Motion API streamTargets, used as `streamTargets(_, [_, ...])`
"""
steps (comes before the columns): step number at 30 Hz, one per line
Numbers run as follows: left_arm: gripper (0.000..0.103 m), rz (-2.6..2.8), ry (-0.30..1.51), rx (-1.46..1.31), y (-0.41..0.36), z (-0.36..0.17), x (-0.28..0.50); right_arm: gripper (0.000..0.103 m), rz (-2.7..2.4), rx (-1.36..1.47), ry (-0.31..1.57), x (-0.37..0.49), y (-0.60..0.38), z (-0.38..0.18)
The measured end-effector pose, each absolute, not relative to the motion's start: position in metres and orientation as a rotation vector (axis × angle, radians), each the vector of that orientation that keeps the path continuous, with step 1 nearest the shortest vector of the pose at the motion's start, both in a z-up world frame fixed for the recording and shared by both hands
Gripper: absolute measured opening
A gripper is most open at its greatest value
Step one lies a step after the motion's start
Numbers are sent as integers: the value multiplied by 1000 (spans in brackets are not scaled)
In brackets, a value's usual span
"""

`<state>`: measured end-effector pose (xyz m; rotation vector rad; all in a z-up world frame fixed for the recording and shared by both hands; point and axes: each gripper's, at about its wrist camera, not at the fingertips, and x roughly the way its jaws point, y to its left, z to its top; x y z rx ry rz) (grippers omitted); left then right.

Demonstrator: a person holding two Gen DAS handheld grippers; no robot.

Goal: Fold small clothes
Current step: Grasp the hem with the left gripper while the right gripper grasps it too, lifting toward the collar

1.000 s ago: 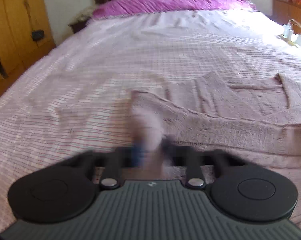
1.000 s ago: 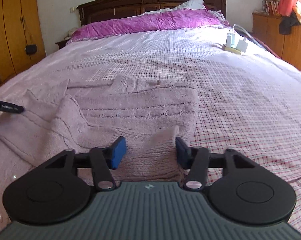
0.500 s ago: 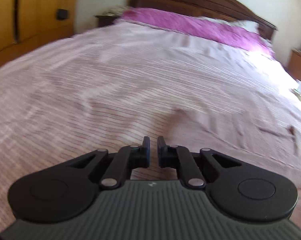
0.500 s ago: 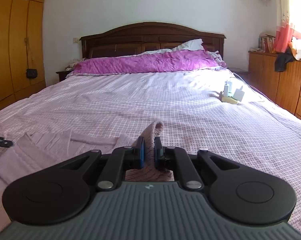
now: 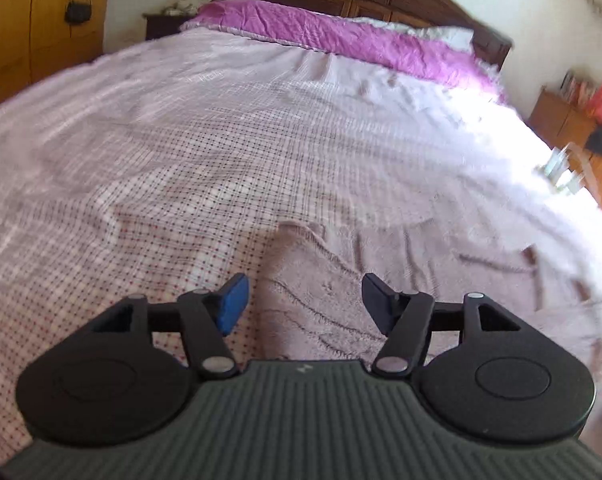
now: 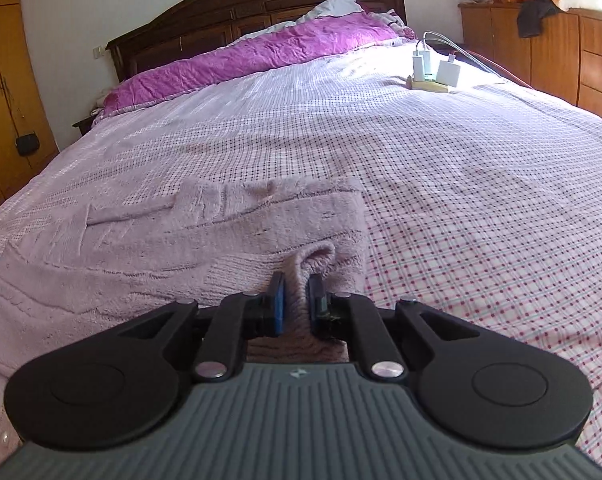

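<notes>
Left hand-held gripper (image 5: 301,300) spread over pink sweater (image 5: 329,300); right hand-held gripper (image 6: 297,300) pinching sweater fold.

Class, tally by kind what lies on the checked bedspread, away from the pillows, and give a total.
Pink knitted garment: 1, pinched at a fold by the right tongs
Power strip: 1
White chargers plugged into it: 3
Total: 5

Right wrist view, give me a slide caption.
Right hand-held gripper pinches a fold of the pink knitted garment on the checked bedspread.
</notes>
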<state>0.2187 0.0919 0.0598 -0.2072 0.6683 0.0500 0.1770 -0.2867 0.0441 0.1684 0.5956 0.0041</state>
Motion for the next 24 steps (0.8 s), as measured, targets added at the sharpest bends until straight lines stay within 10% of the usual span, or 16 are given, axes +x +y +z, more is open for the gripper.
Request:
streamTargets(3, [51,74,689,-202,80,39,225,11,22,162,586,176,-285,49])
streamTargets(4, [18,99,668,-203,79,35,223,11,28,161,581,175,-285,51])
streamTargets(12, [0,277,458,-266,114,26,197,10,21,108,416,159,-269,82])
streamTargets(24, [4,254,535,-409,139,16,205,13,4,217,609,182,-288,38])
